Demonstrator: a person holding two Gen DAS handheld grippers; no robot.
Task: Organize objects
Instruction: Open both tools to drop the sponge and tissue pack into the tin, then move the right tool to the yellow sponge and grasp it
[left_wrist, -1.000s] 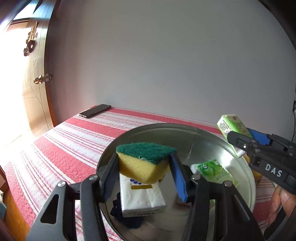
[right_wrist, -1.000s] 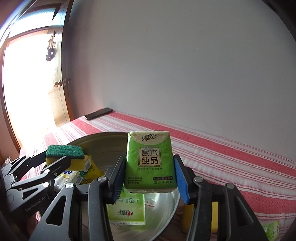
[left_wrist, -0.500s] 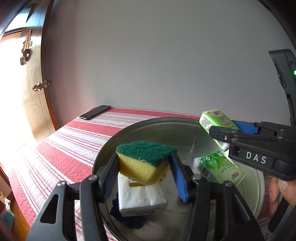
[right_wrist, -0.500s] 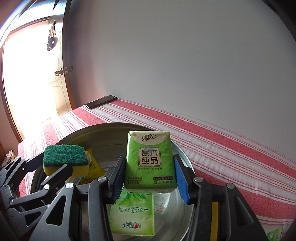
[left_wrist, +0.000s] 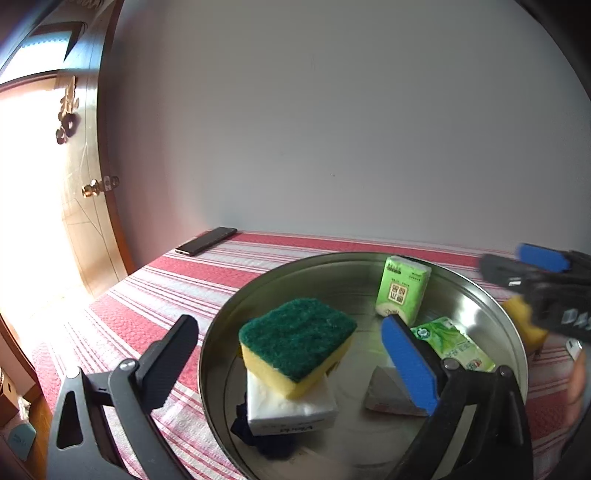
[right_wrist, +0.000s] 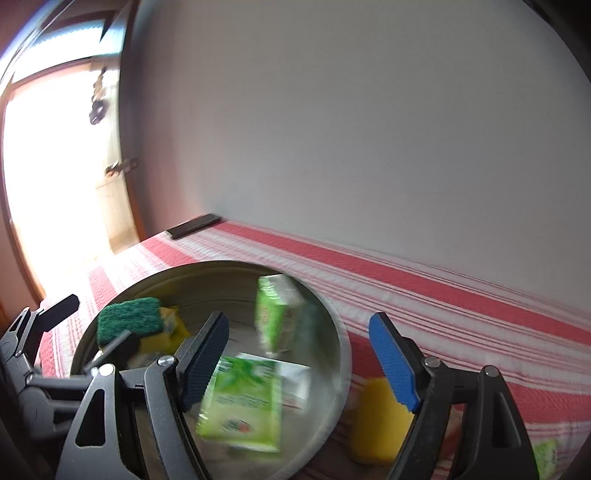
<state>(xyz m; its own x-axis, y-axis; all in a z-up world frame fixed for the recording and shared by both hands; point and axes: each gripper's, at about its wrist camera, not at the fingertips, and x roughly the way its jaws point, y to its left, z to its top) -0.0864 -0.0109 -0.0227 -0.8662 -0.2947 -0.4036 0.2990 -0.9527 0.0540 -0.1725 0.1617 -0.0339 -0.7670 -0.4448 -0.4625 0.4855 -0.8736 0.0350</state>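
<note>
Blue rubber lines one finger of each hand-held gripper, black the other. The left hand-held gripper (left_wrist: 291, 354) has its jaws spread wide and opening, clear of the sponge (left_wrist: 297, 345) that lies between them; no pad touches it. The sponge, green scourer up and yellow foam below, rests tilted on a white tissue pack (left_wrist: 291, 410) at the near left of the round metal basin (left_wrist: 229, 317). A dark cloth (left_wrist: 258, 441) pokes out from under that pack.

The right hand-held gripper (right_wrist: 299, 354) is also opening, with nothing pressed between its pads. Beyond its fingers a green tissue pack (right_wrist: 275, 314) stands against the far right wall of the basin (right_wrist: 332, 325), blurred in the right wrist view but sharp in the left one, where it (left_wrist: 402, 291) stands nearly upright. A second, flatter green pack (left_wrist: 452, 345) lies on the basin floor nearer the right rim, and a white wedge-shaped packet (left_wrist: 386, 391) lies just beside it.

The basin sits on a table under a red-and-white striped cloth (left_wrist: 155, 291). Outside the right rim a yellow object (right_wrist: 373, 421) rests on the cloth; what it is cannot be told. A dark phone (left_wrist: 205, 240) lies at the table's far left corner by the wall. A wooden door (left_wrist: 88, 229) stands to the left.
</note>
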